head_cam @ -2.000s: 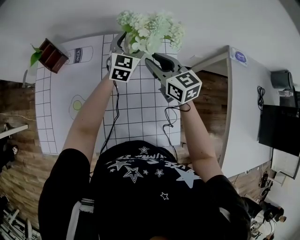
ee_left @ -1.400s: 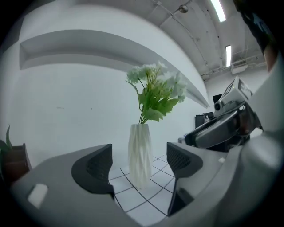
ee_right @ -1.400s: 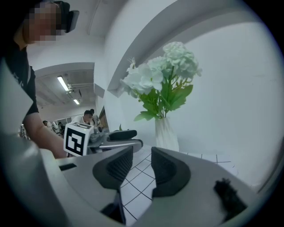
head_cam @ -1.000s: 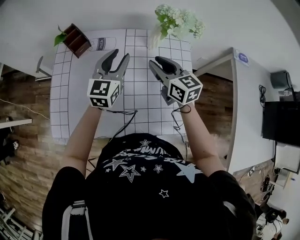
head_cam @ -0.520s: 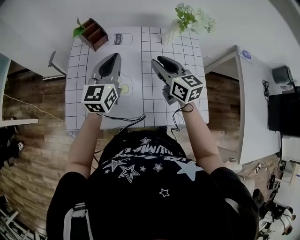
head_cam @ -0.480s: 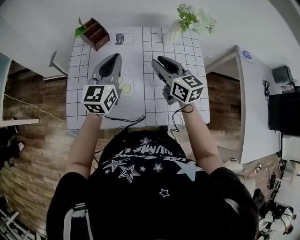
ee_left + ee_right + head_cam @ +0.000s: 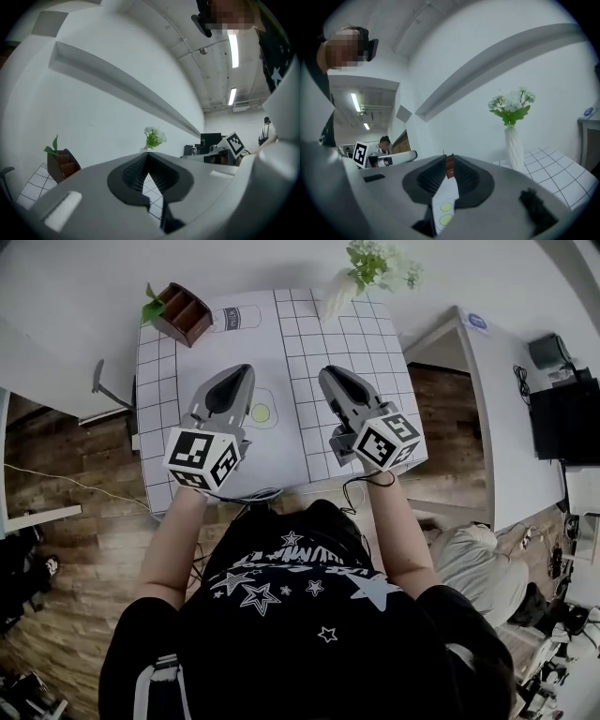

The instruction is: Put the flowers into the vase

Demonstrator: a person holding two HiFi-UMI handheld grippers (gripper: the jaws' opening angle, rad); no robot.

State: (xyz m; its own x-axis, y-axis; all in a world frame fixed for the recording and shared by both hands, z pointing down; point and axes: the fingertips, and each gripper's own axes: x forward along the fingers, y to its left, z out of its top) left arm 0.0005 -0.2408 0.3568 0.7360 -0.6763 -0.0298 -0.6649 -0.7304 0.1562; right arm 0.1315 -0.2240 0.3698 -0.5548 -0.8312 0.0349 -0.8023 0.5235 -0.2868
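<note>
**Flowers** (image 7: pixel 380 263): pale bunch with green leaves, stems down in the white vase (image 7: pixel 337 298). The vase stands upright at the desk's (image 7: pixel 281 343) far right corner. The placing is judged complete.

**Left gripper** (image 7: pixel 244 371): over the desk's near edge, jaws pressed together, empty.

**Right gripper** (image 7: pixel 329 373): alongside the left. Its jaws have just been closing, leaving a narrow slit with nothing in it.

**Relation:** the vase lies ahead and to the right of both grippers, well apart. Its long axis is vertical. The right gripper is the nearer, so any further adjustment would likely fall to it.
</note>
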